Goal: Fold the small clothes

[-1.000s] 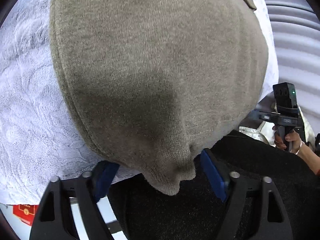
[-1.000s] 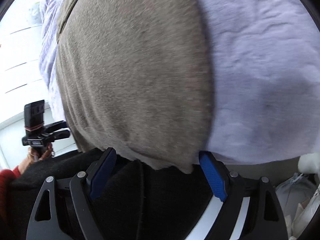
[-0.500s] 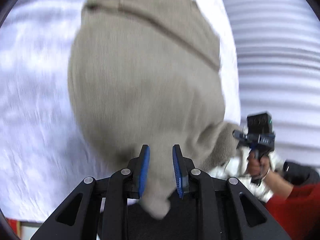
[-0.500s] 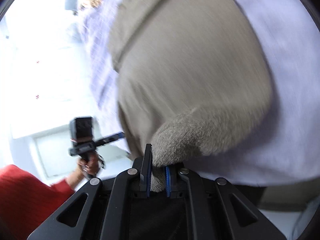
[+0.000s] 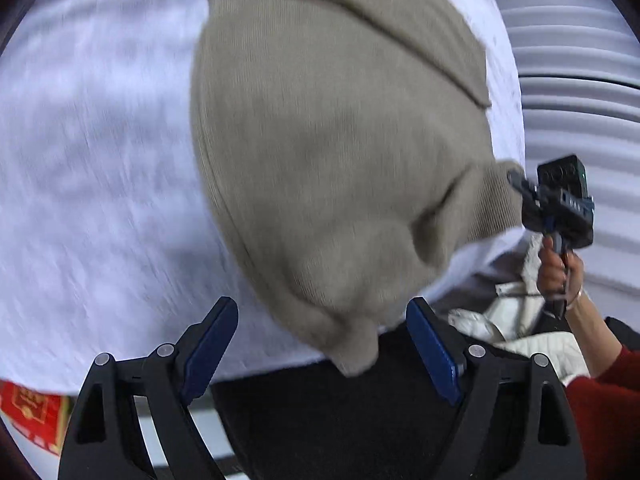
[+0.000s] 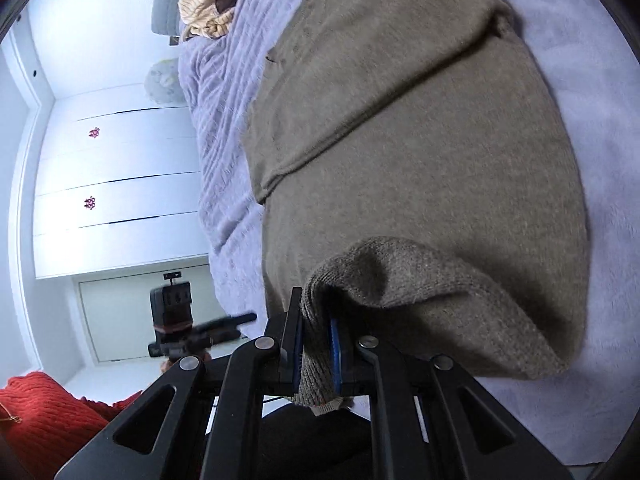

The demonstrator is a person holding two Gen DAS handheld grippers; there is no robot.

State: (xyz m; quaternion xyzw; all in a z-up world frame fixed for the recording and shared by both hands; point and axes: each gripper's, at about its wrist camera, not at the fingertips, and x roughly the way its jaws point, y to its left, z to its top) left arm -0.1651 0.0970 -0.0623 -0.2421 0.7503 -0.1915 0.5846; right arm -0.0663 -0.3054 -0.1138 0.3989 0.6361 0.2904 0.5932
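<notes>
A taupe knit sweater [image 5: 332, 152] lies spread on a pale lavender bed cover [image 5: 100, 184]. My left gripper [image 5: 320, 344] is open, its blue pads either side of the sweater's near corner, which hangs loose over the bed edge. My right gripper [image 6: 316, 344] is shut on the sweater's other near corner [image 6: 320, 320] and lifts it off the bed. The sweater fills the right wrist view [image 6: 420, 160]. The right gripper also shows in the left wrist view [image 5: 556, 204], pinching that corner.
A striped yellow garment [image 6: 204, 4] lies at the far end of the bed. White cupboard doors [image 6: 120, 168] stand beyond the bed. A red box [image 5: 28, 412] sits low left. White clothes [image 5: 520, 332] lie beside the bed.
My left gripper has opened and let go of the sweater's near corner. My right gripper stays shut on its corner and has raised it a little.
</notes>
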